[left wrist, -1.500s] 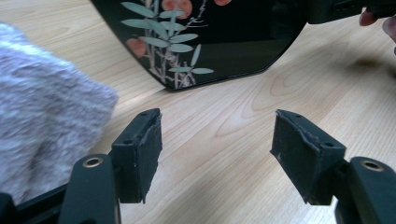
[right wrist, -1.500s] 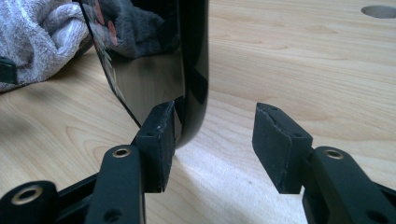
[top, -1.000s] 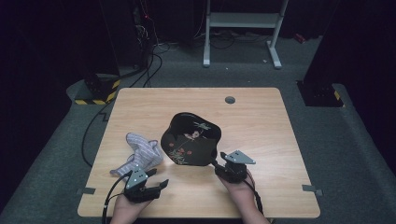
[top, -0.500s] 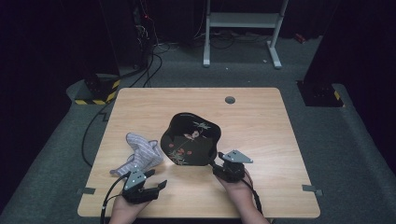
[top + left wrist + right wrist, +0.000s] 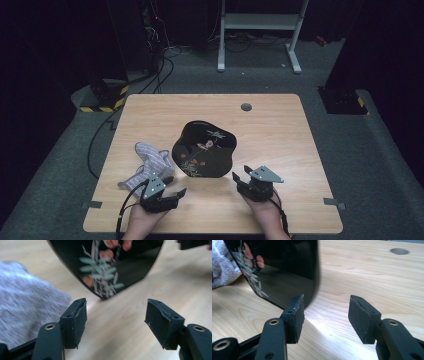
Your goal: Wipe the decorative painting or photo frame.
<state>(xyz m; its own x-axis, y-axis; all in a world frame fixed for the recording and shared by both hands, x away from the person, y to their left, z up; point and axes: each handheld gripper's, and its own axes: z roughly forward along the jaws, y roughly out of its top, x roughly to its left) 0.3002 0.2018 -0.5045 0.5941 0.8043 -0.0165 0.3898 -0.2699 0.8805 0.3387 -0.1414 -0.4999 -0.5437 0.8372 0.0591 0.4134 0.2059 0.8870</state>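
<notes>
We see a glossy black lacquer tray (image 5: 204, 148) painted with pale green leaves, thin stems and red-orange blossoms, on a light, wood-grain table (image 5: 280, 135). Beside it lies a cloth (image 5: 149, 164) in lilac-grey with fine pale stripes. Our two grippers, left (image 5: 175, 195) and right (image 5: 241, 176), are matte black; the right carries a grey plate.

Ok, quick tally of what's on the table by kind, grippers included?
Tray: 1, black, flower pattern
Cloth: 1, grey, crumpled, left of the tray
Grippers: 2, left gripper and right gripper, both open
Total: 4
</notes>
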